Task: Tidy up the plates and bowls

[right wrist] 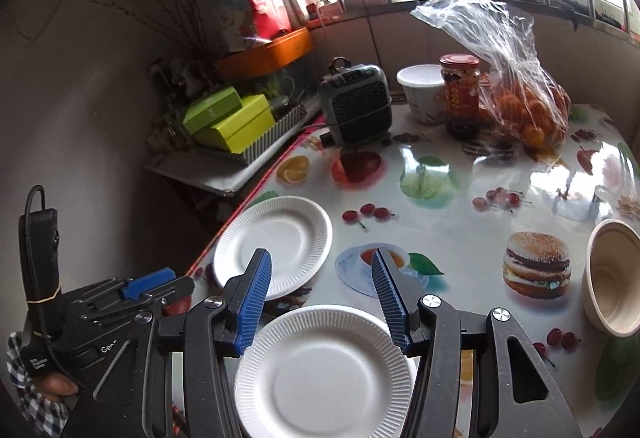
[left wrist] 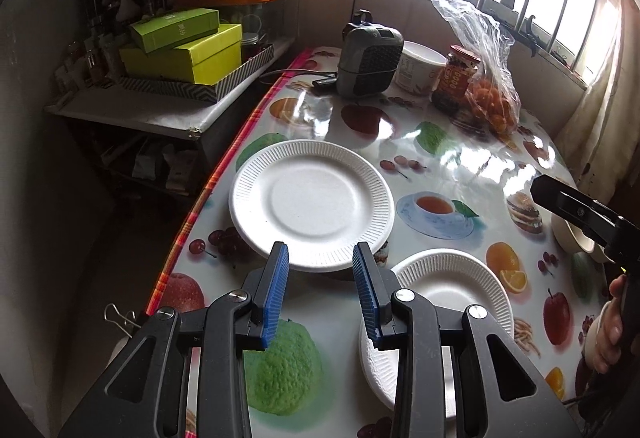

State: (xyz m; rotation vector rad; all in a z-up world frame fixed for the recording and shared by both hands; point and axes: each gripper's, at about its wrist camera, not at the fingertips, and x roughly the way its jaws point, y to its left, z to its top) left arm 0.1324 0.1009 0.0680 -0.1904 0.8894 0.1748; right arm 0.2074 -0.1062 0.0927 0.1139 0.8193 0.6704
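while both my grippers hang over the table (left wrist: 460, 166), nothing is held in either one. my left gripper (left wrist: 320, 270) has its blue pads apart with only air between them. my right gripper (right wrist: 320, 278) is let go too, its pads spread wide and empty.

just past the tips of my left gripper lies the far white plate (left wrist: 312, 202), flat on the fruit cloth near the table edge. below and to the right of that gripper sits the near white plate (left wrist: 452, 290), partly hidden by the black arm. in the right view this near plate is right under my right gripper, between its two arms, and the far plate is ahead and to the left. the bowl (right wrist: 612, 278) is off to the right of my right gripper, lying on its side, well apart from both plates.

i think the plates are paper or foam, so very light, thin and a bit bendy. they lie flat, so there is not much to grab. i would pinch the ribbed rim, one pad over and one under, and squeeze softly so it does not crease. the shiny cloth looks slippery, so a plate may slide away when i poke it.
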